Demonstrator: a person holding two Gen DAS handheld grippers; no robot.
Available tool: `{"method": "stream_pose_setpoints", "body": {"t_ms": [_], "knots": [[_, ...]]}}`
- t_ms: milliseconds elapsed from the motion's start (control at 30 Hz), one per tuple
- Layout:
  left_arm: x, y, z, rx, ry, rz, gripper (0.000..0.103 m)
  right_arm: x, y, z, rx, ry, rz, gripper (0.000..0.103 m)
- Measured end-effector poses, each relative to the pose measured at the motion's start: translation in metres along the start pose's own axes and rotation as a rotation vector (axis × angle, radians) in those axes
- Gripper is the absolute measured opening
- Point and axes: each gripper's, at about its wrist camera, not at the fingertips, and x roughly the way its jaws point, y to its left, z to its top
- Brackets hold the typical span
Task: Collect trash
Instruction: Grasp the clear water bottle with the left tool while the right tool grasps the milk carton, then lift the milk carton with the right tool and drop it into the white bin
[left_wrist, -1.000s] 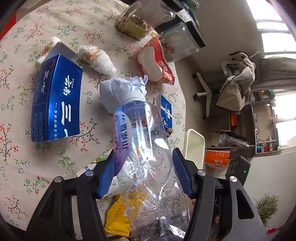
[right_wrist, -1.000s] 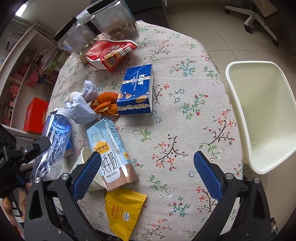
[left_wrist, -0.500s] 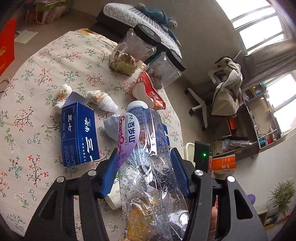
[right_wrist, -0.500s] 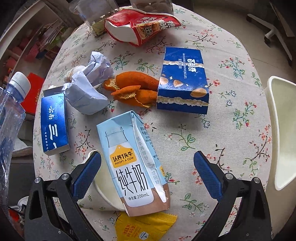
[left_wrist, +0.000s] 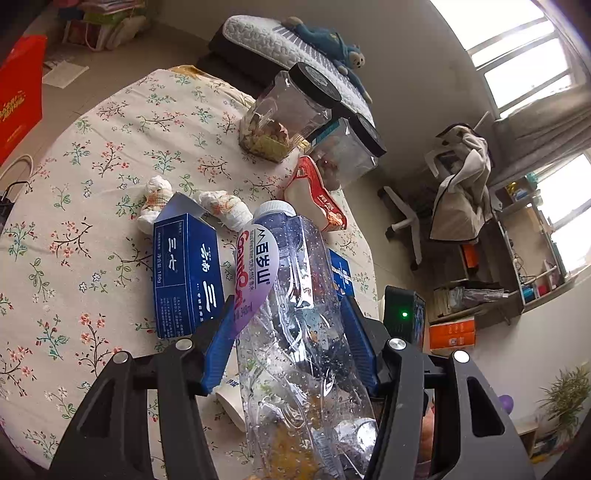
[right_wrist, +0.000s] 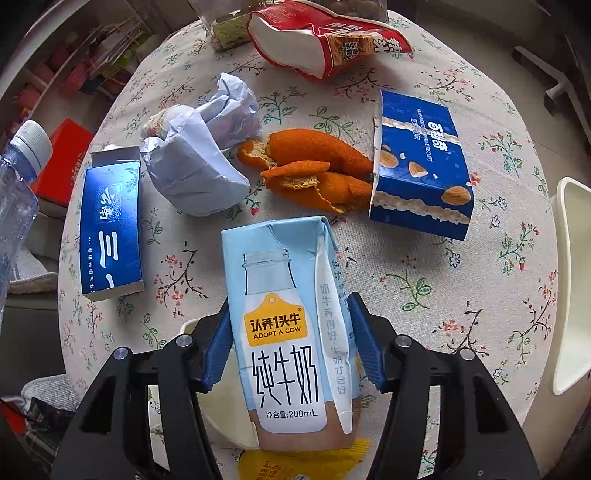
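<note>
One crushed clear plastic bottle (left_wrist: 295, 314) is clamped in the left gripper (left_wrist: 291, 343); right gripper (right_wrist: 291, 343) jaws are closing around one pale-blue milk carton (right_wrist: 288, 332); two blue boxes (right_wrist: 110, 229) lie on the worktop (right_wrist: 424, 295).

Left tongs (left_wrist: 291, 339) clamp a bottle (left_wrist: 295, 314) — right tongs (right_wrist: 290, 343), aimed steeply down, closing around a carton (right_wrist: 284, 314).

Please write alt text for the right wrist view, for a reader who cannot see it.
The right gripper is closing on a light blue milk carton lying on a floral tablecloth. Beyond lie orange peel, crumpled paper, two blue boxes and a red wrapper.
</note>
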Motion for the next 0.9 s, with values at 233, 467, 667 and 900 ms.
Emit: {"method": "stream_pose_setpoints", "body": {"t_ms": [233, 467, 667, 900], "knots": [[-0.003, -0.009, 0.001, 0.036, -0.052, 0.03, 0.055, -0.053, -0.001, 0.0, -0.009, -0.155, 0.054, 0.056], [-0.006, -0.025, 0.0, 0.094, -0.131, 0.058, 0.055, -0.117, -0.003, -0.002, -0.023, -0.418, 0.075, 0.056], [-0.012, -0.046, -0.005, 0.154, -0.215, 0.07, 0.055, -0.154, -0.021, -0.013, -0.016, -0.619, 0.012, 0.056], [-0.013, -0.081, -0.017, 0.253, -0.307, 0.091, 0.055, -0.178, -0.044, -0.027, 0.013, -0.762, -0.059, 0.056]]}}
